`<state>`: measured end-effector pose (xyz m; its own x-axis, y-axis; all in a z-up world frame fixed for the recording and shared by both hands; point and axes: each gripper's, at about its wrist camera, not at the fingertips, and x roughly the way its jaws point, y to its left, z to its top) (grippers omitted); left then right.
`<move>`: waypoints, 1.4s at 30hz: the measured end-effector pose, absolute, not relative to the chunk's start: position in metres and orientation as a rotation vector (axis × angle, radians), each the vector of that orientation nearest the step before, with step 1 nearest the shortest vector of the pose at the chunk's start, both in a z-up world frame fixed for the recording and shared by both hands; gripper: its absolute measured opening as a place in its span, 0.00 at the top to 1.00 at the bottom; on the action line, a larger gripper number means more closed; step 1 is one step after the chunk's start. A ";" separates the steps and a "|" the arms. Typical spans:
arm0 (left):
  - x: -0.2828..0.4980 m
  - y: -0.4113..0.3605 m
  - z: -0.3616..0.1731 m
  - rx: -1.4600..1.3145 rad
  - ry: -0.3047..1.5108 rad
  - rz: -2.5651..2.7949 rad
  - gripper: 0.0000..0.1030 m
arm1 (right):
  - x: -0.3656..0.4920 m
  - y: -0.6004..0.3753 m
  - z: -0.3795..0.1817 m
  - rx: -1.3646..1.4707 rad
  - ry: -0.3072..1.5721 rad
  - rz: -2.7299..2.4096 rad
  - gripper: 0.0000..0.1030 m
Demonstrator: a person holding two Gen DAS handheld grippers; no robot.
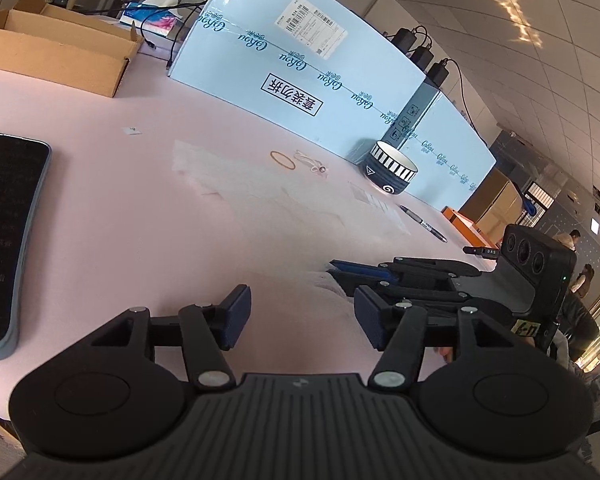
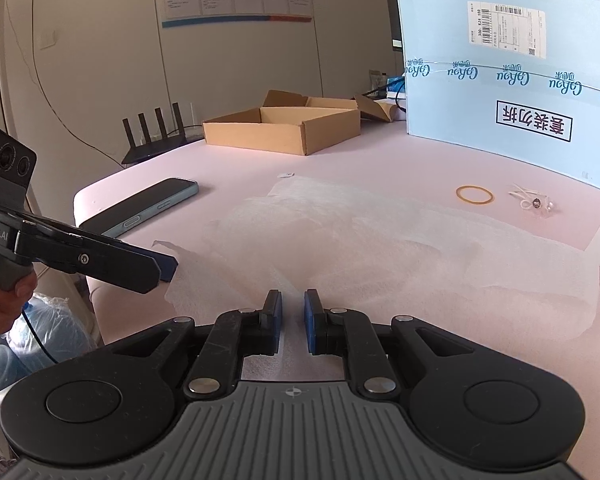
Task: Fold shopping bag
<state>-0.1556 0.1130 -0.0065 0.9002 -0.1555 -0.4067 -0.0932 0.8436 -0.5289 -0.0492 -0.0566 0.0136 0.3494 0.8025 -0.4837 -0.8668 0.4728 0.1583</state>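
A thin, translucent white shopping bag (image 2: 380, 240) lies flat on the pink worktop (image 2: 380, 152). It looks light, limp and slippery; edges suit gripping. Right gripper (image 2: 293, 320) jaws pinch its near edge; left gripper (image 1: 298, 320) jaws gape empty.

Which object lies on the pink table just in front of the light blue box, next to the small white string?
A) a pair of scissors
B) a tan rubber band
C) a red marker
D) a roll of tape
B: a tan rubber band lies flat on the pink table, just left of the small white string and in front of the light blue box.
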 end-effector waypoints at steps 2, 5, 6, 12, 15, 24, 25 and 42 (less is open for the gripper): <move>-0.153 0.117 -0.009 -0.596 0.435 -0.035 0.47 | -0.047 -0.057 0.013 -0.120 0.553 1.086 0.90; -0.147 0.115 -0.011 -0.571 0.416 -0.009 0.61 | -0.046 -0.059 0.013 -0.102 0.561 1.088 0.90; -0.144 0.113 -0.013 -0.559 0.427 -0.013 0.82 | -0.046 -0.059 0.012 -0.097 0.563 1.088 0.90; -0.144 0.109 -0.020 -0.570 0.430 -0.040 0.98 | -0.045 -0.060 0.012 -0.086 0.565 1.090 0.90; -0.155 0.109 -0.016 -0.575 0.388 -0.046 0.97 | -0.044 -0.061 0.011 -0.077 0.567 1.090 0.90; -0.157 0.101 -0.019 -0.538 0.413 -0.011 0.97 | -0.052 -0.078 0.019 0.013 0.531 1.031 0.59; -0.156 0.099 -0.018 -0.526 0.412 -0.008 0.97 | -0.054 -0.081 0.022 0.019 0.517 1.027 0.59; -0.158 0.091 -0.021 -0.482 0.384 -0.066 0.97 | -0.074 -0.017 0.047 -0.198 0.544 1.225 0.60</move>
